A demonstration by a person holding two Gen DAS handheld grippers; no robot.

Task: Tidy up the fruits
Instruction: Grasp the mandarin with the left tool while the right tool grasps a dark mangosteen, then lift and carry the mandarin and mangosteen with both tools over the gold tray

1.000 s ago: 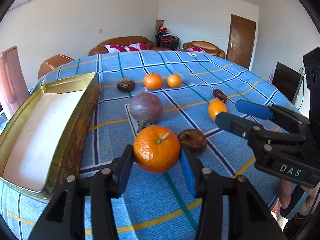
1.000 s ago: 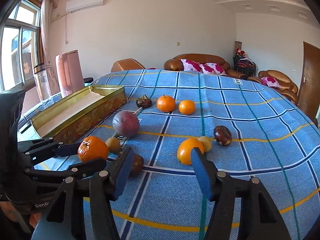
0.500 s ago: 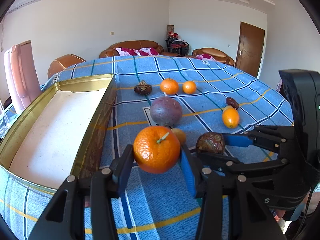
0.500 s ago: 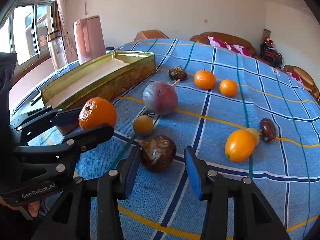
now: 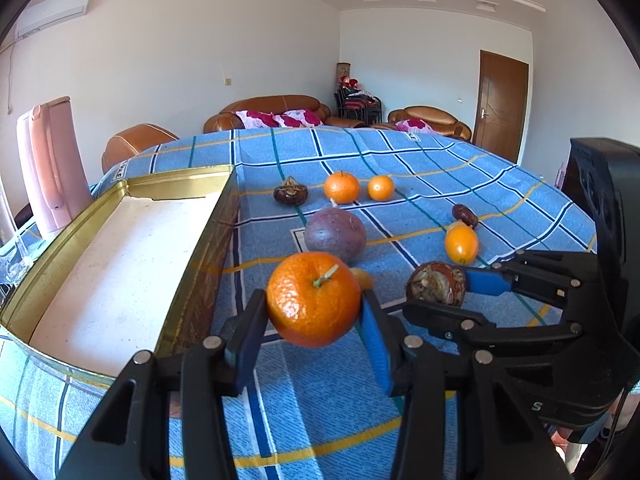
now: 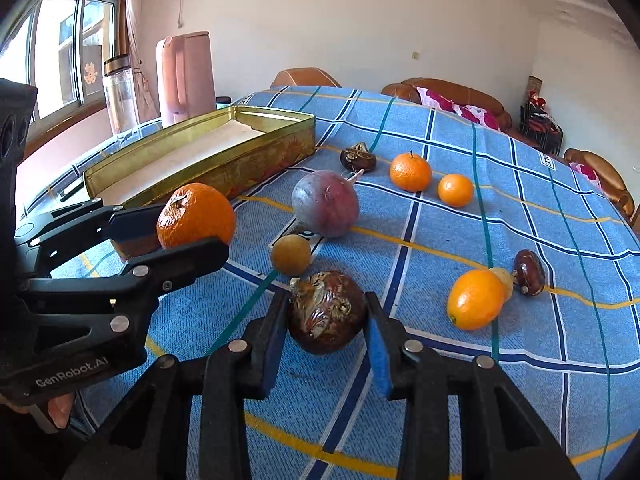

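holding a stemmed mandarin (image 5: 313, 299) clamped in my left gripper (image 5: 313, 336) beside the gold tin (image 5: 188, 264), i have my right gripper (image 6: 327, 340) closed on a brown water chestnut (image 6: 326, 312) above the blue checked tablecloth (image 6: 520, 380).

Each fisheye looks forward from low over the checked tablecloth (image 5: 420, 160) (very close to its own fingers). The left view faces the sofa (image 5: 276, 110); the right sits beside it, angled toward the window (image 6: 60, 48). Both share the gold tin (image 5: 192, 256) and scattered fruit.
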